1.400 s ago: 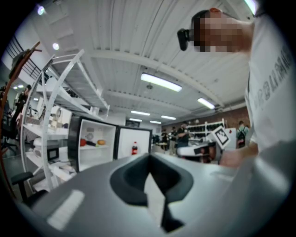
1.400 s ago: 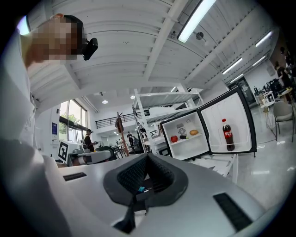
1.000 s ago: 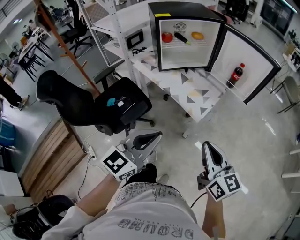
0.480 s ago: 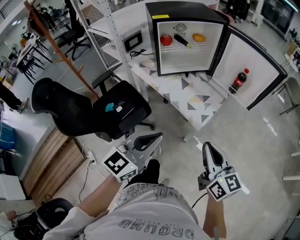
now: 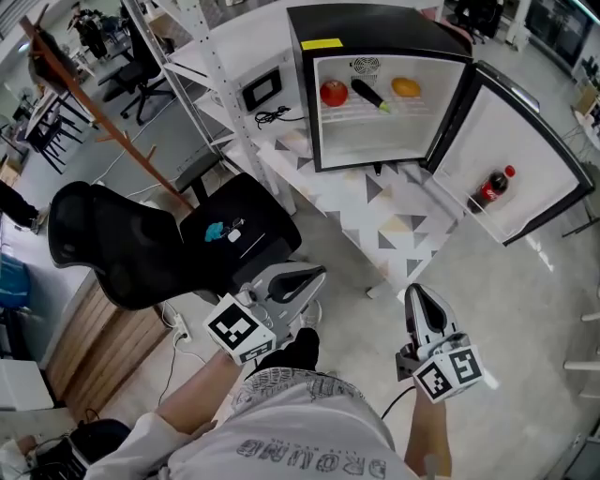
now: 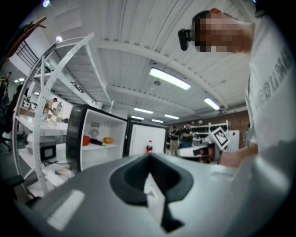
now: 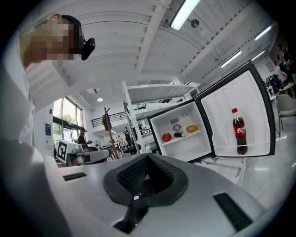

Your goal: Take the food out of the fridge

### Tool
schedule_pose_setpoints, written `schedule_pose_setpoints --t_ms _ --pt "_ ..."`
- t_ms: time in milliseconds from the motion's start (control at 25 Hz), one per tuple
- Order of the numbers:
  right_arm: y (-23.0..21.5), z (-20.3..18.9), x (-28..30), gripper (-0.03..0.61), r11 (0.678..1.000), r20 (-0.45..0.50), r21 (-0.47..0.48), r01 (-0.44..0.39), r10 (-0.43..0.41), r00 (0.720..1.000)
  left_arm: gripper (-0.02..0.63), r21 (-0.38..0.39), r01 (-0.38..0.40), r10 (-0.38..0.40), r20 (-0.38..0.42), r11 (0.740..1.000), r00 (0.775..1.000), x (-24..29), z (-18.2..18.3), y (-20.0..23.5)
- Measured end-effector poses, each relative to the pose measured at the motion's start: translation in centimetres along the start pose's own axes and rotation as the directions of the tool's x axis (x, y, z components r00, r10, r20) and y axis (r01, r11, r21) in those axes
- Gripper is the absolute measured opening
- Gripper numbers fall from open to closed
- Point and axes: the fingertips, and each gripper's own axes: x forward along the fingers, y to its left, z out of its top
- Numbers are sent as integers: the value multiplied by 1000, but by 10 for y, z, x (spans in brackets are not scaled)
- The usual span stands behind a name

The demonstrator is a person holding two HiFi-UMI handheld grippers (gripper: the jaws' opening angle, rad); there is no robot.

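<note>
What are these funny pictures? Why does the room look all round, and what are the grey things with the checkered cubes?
A person holds a tool in each hand. Each is called a hand-held gripper, and it has two jaws that pinch like tongs. The left hand-held gripper and the right hand-held gripper are both shut, with nothing in them.

One picture comes from a camera on the person's head, looking down. The other two come from cameras riding on the tools, and their lenses bend the room round.

Ahead, a small fridge stands on a white table with its door open. On its shelf lie a red round fruit, a dark long vegetable and an orange fruit. A cola bottle stands in the door. A black office chair is nearby.
</note>
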Motion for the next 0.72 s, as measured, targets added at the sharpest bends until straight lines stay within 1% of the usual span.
schedule_pose_setpoints --t_ms 280,720 --pt "-24 15 62 -9 1000 -17 3 12 -12 1000 6 -17 6 -6 -14 1000 1000 28 6 62" --pt "-57 31 141 -9 997 -43 6 71 -70 997 6 -38 56 -57 -35 998 998 69 12 147"
